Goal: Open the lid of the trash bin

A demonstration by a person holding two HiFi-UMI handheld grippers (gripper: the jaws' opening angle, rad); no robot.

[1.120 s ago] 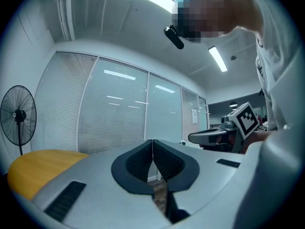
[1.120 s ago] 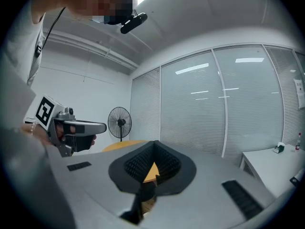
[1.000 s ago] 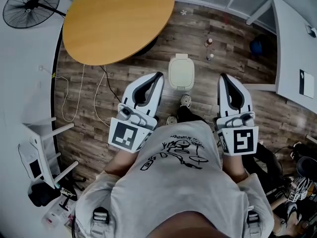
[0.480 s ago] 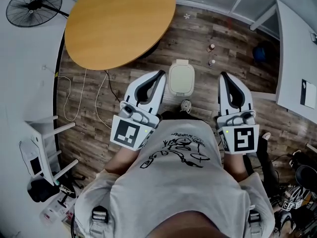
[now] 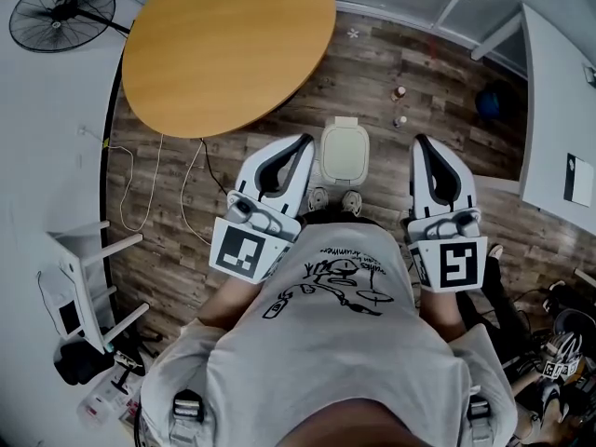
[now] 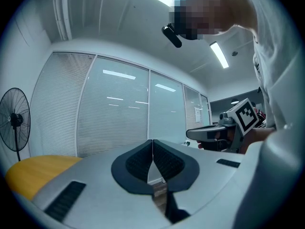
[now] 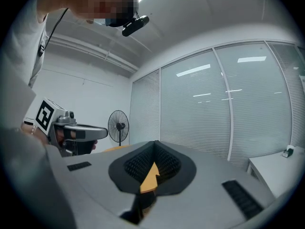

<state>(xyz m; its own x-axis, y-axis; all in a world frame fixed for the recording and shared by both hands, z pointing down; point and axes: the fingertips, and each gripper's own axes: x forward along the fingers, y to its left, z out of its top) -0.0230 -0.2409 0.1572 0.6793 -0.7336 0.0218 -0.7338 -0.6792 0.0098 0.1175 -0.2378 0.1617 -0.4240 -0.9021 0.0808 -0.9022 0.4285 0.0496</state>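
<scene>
Now that the person has stepped closer, the closed trash bin (image 5: 344,153) seems reachable; left gripper (image 5: 300,143) and right gripper (image 5: 419,144) jaws together, empty.

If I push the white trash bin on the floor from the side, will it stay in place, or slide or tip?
The trash bin looks like a small plastic one, so it is probably light. It stands free on the smooth wooden floor, so a sideways push may well slide it.

One trash bin (image 5: 342,152), two claws (image 5: 303,142) (image 5: 419,143), one round table (image 5: 228,45), one fan (image 5: 60,12)
</scene>
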